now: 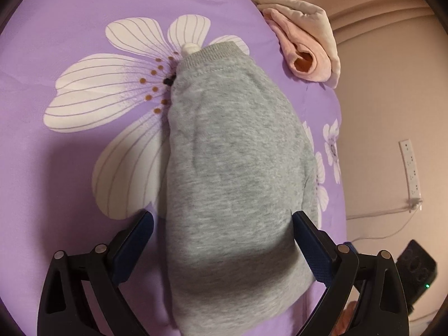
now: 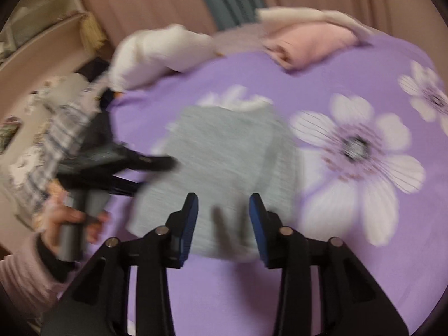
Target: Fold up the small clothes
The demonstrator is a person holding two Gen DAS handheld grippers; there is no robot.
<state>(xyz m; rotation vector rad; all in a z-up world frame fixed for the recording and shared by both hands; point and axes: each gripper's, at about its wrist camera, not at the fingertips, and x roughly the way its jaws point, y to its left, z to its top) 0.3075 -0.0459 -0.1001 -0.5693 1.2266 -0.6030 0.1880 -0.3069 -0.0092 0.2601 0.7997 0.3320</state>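
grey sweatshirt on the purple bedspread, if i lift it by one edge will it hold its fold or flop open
The grey sweatshirt will probably flop: it looks like soft fleecy knit, lying in rounded folds with no stiff edges. It is likely light for its bulk, since it hardly dents the bedspread. The fuzzy surface should grip rather than slip, though a push may bunch it.

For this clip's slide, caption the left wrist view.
Open left gripper straddles a folded grey garment on a purple floral bedspread.
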